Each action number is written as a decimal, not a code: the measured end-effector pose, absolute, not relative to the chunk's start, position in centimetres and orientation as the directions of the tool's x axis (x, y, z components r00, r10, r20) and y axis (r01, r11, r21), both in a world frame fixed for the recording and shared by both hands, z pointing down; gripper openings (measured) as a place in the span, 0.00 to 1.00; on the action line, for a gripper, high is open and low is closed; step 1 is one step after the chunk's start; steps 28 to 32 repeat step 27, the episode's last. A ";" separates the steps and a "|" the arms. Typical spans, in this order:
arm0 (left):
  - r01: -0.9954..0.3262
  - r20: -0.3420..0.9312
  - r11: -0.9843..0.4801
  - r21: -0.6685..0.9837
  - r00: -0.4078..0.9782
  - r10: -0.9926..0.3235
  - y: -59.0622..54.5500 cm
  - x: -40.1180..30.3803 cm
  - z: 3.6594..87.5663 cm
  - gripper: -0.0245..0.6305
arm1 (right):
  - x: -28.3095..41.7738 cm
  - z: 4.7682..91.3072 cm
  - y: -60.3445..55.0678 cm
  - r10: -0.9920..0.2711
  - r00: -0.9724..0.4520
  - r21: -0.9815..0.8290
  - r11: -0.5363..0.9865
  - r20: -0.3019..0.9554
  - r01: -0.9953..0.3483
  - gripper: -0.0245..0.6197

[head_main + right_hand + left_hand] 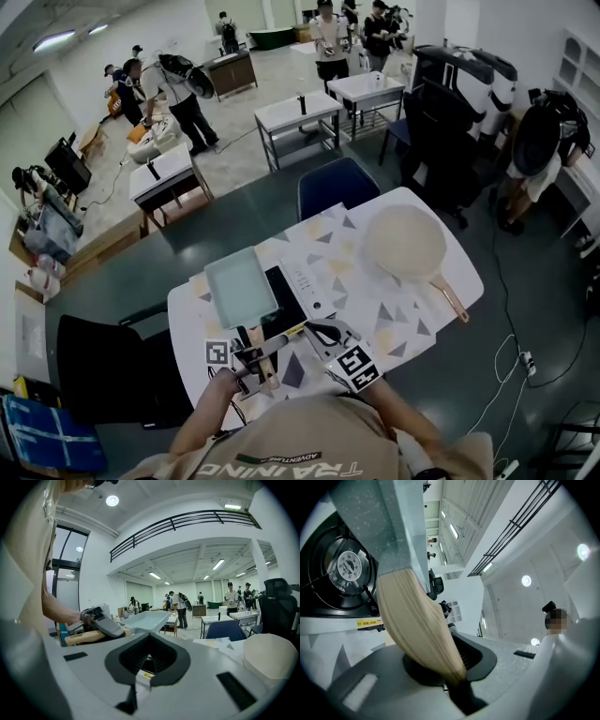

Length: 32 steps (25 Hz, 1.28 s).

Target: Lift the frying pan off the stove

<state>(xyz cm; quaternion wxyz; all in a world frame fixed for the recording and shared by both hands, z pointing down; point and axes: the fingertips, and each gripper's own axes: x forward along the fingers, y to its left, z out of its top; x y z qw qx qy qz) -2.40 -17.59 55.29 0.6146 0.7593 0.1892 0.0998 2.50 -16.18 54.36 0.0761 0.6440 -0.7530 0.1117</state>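
Two grippers low in the frame: left gripper jaws clamped on the wooden handle of the frying pan, right gripper jaws together, empty. Beyond, left of centre, the pan hangs over the stove — lift seemingly under way; next, carry it clear, kept level

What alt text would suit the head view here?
The left tongs grip the wooden handle of a pale rectangular frying pan partly covering a black stove on a patterned table; a round cream pan sits farther right.

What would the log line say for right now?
left tool: shut on pan handle | pan: over stove | right tool: shut, empty
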 end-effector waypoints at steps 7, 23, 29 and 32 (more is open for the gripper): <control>0.175 -0.088 -0.179 0.968 0.908 0.410 -17.4 -2.3 54.9 0.10 | 2.3 54.6 -15.9 -0.951 -0.163 -0.069 0.150 0.262 -0.986 0.04; 0.162 -0.093 -0.150 0.975 0.918 0.385 -17.1 -2.6 55.1 0.11 | 4.2 54.3 -15.6 -0.970 -0.139 -0.231 0.091 0.201 -0.969 0.04; 0.172 -0.093 -0.164 0.971 0.911 0.403 -16.8 -2.4 55.4 0.11 | 4.2 54.9 -15.4 -0.966 -0.144 -0.221 0.095 0.214 -0.971 0.04; 0.172 -0.093 -0.164 0.971 0.911 0.403 -16.8 -2.4 55.4 0.11 | 4.2 54.9 -15.4 -0.966 -0.144 -0.221 0.095 0.214 -0.971 0.04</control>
